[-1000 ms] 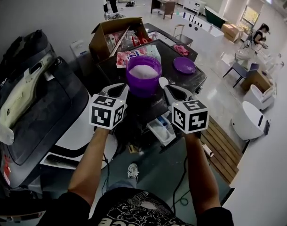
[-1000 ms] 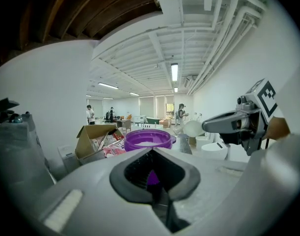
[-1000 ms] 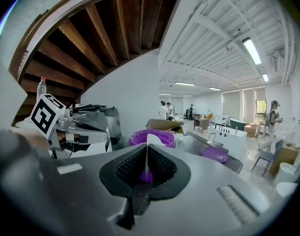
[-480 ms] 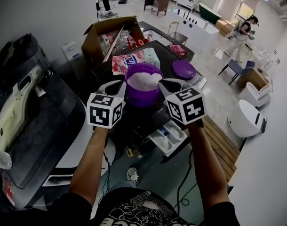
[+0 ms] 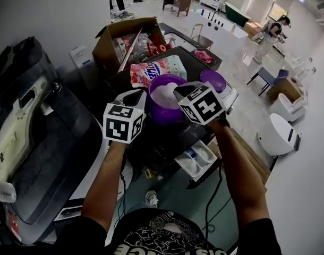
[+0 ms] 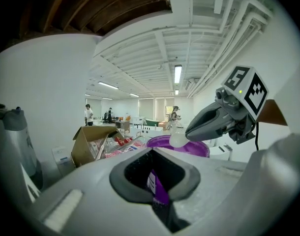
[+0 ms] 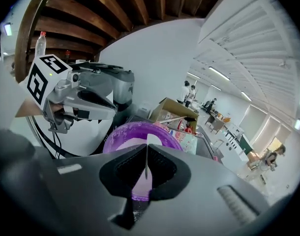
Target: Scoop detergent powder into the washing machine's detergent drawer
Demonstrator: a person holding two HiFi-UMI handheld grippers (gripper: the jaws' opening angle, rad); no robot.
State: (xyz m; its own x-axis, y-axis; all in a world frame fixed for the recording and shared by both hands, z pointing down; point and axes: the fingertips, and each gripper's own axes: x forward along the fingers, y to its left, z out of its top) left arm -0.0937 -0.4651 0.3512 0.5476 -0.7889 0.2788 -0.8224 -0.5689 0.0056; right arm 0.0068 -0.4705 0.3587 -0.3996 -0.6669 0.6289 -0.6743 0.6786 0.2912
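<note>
A purple tub of white detergent powder stands on the dark washing machine top. My left gripper is at the tub's left side, and in the left gripper view my jaws are shut on its purple wall. My right gripper reaches over the tub's right rim, shut on the thin handle of a white scoop. The scoop's bowl hangs just above the powder. The white detergent drawer is pulled open below and to the right of the tub.
A pink and blue detergent bag lies behind the tub, with the purple lid to its right and an open cardboard box further back. A dark grey machine fills the left. People stand far back in the room.
My right gripper has risen and swung left with the scoop, from beside the drawer to over the tub's rim. The left gripper has stayed at the tub's left side.
</note>
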